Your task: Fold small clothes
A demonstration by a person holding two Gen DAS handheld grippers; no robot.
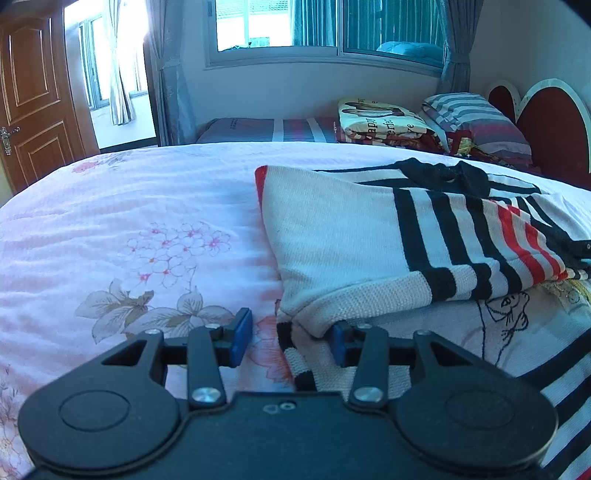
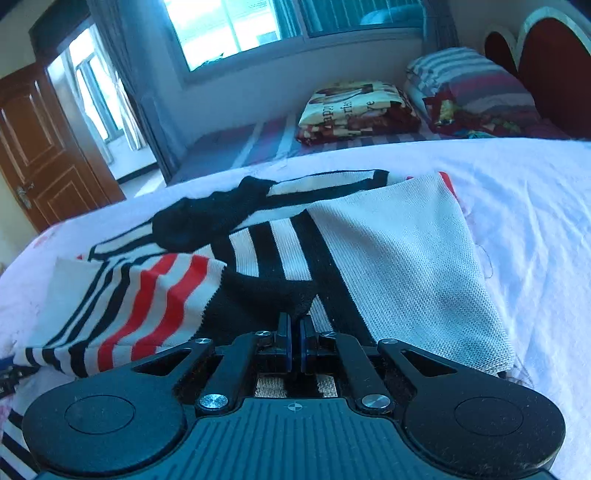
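We are partway through folding a small knitted striped sweater [image 1: 351, 236], cream with black and red bands, which lies on the floral quilt [image 1: 147, 236] covering the bed, already doubled over itself with one striped sleeve laid across the body. Our left gripper [image 1: 291, 341] stands with its blue pads [image 1: 242, 341] apart at the near folded corner of the knit; the fabric edge sits between them, but the pads do not appear to press on it, so we judge that corner released. Our right gripper [image 2: 294, 341] has its jaws closed together just below the black cuff [image 2: 273, 291]; whether a thin bit of cloth is pinched there we cannot tell. The fold in hand looks set down, and the next move probably calls for taking a fresh edge with both grippers and bringing it over evenly, without dragging the soft layers underneath out of line. Beyond the quilt lie a folded printed blanket [image 1: 380, 118] and a striped pillow [image 1: 476, 122] by a heart-shaped headboard [image 1: 554, 122], with a curtained window [image 1: 325, 26] and a wooden door [image 1: 33, 92].
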